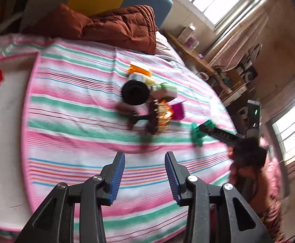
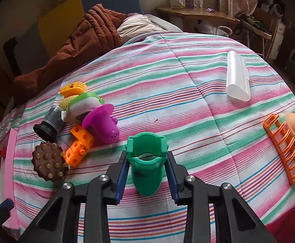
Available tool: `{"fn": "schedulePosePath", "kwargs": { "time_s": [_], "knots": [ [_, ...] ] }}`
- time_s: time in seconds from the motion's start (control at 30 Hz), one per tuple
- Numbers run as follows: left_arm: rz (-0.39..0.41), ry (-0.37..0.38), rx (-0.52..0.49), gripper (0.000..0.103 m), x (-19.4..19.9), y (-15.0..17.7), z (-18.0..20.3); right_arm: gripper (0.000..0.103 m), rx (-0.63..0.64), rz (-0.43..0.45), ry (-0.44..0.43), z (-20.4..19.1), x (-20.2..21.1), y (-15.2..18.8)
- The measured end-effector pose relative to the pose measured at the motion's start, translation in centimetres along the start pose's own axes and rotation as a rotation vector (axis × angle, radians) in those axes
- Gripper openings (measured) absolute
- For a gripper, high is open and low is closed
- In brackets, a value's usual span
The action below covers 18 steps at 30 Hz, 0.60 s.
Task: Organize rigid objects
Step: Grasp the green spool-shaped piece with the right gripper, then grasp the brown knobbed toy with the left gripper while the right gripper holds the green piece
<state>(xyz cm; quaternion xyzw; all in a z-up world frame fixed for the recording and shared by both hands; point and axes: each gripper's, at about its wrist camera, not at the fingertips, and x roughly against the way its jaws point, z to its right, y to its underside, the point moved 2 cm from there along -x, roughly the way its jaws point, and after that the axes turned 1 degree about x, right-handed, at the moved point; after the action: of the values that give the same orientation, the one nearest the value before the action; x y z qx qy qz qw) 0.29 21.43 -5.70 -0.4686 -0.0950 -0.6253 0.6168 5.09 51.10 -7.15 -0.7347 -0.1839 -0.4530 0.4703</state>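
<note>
The right gripper (image 2: 146,170) has its jaws clamped on a green plastic piece (image 2: 146,162), held just above the striped bedspread (image 2: 188,85) of the bed. The left gripper (image 1: 145,174) hangs over the same bedspread with its jaws apart and nothing between them. A heap of toys lies to the left of the green piece: a purple cup (image 2: 102,123), orange blocks (image 2: 80,145), a brown studded disc (image 2: 49,162) and a black cylinder (image 2: 49,125), while a white case (image 2: 237,77) and an orange rack (image 2: 283,141) lie well apart on the right.

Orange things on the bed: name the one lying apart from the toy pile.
The orange rack, lying alone at the right edge; the orange blocks and orange lid sit in the pile.
</note>
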Motion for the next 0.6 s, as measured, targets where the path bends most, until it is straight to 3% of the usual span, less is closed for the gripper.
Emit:
{"fn": "schedulePosePath", "kwargs": {
  "time_s": [0.2, 0.37, 0.43, 0.53, 0.6],
  "knots": [
    [-0.063, 0.231, 0.346, 0.049, -4.8, -2.7, -1.5, 0.036, 0.006, -0.007, 0.006, -0.3, 0.0, 0.0],
    [-0.088, 0.342, 0.681, 0.050, -8.4, -3.6, -4.4, 0.036, 0.002, 0.013, -0.001, -0.2, 0.8, -0.3],
    [-0.073, 0.374, 0.737, 0.050, -9.2, -3.9, -4.9, 0.036, 0.002, 0.017, -0.005, -0.3, 1.1, -0.4],
    [-0.112, 0.335, 0.779, 0.050, -10.3, -3.8, -5.1, 0.036, -0.002, 0.017, -0.014, -0.2, 1.3, -0.6],
    [-0.137, 0.356, 0.820, 0.050, -10.9, -3.3, -4.9, 0.036, -0.007, 0.017, -0.019, -0.1, 1.4, -0.6]
  ]
}}
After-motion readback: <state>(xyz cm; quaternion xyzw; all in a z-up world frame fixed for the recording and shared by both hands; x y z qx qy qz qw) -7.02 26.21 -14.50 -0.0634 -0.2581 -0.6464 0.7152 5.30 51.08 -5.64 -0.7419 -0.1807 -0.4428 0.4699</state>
